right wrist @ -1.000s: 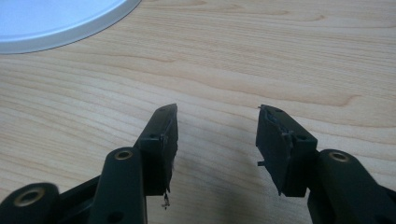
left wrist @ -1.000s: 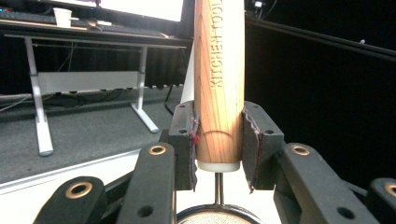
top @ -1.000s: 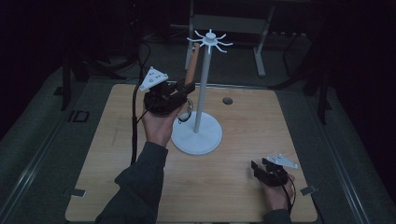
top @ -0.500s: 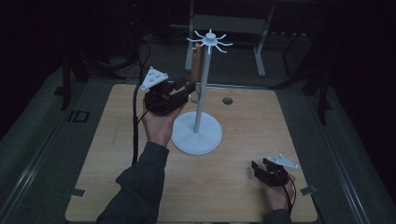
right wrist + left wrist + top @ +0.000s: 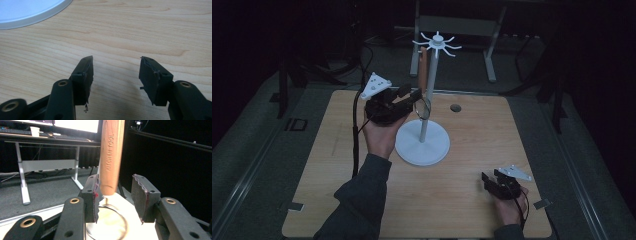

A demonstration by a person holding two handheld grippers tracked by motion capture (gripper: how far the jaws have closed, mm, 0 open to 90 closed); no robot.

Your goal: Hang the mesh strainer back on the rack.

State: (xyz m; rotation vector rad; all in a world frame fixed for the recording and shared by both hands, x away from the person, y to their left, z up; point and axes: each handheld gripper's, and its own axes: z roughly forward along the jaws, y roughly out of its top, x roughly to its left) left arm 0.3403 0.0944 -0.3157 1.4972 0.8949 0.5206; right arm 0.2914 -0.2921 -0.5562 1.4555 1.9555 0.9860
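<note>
The utensil (image 5: 111, 157), a wooden-handled kitchen tool with a wire ring at its lower end, hangs from the white stand (image 5: 423, 147) near the far middle of the table (image 5: 472, 150), close beside the stand's pole. The table is a pale wooden top, and most of it is bare around the stand's round base. Beyond its far edge, in the dark, stand the legs of a grey desk frame (image 5: 489, 60). A small dark disc (image 5: 455, 108) lies on the table to the right of the pole.

The left gripper (image 5: 409, 97) is held up at the handle's lower part; its jaws have just been opening, and in the left gripper view the handle's end stands between the pads, close to the left one and apart from the right one. The pole is just behind the handle from that side.

The right gripper (image 5: 115, 75) lies low near the table's front right corner, jaws apart with nothing between them, well away from the stand.
</note>
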